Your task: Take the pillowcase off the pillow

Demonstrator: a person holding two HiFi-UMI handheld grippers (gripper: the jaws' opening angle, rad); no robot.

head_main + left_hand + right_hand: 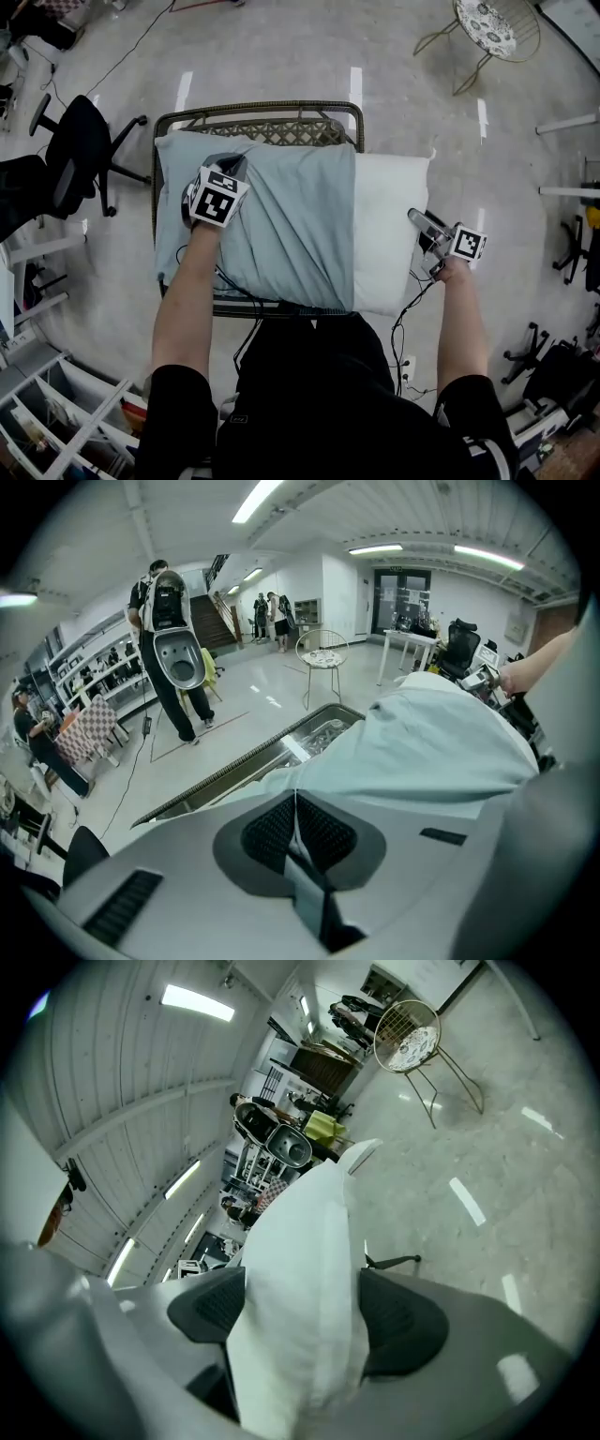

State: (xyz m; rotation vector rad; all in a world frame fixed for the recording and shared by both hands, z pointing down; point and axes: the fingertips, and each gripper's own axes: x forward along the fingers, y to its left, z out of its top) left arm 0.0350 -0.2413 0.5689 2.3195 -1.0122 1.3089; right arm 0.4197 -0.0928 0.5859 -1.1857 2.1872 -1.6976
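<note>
A white pillow (pixel 389 234) lies on a wicker-rimmed table (pixel 258 111). A pale blue-grey pillowcase (pixel 281 225) covers its left and middle part; the right end is bare. My left gripper (pixel 232 165) rests on the case's left part, shut on a thin fold of the pillowcase (pixel 441 752), which runs between the pads of the left gripper (pixel 295 803). My right gripper (pixel 417 221) is at the pillow's bare right edge. In the right gripper view the white pillow (pixel 300 1232) fills the gap of the right gripper (pixel 302 1309) and touches both pads.
A black office chair (pixel 80 150) stands left of the table and a round wire chair (pixel 487 28) at the far right. Cables (pixel 408 314) hang near the table's front. White shelving (pixel 56 417) is at lower left. People stand far off (pixel 169 649).
</note>
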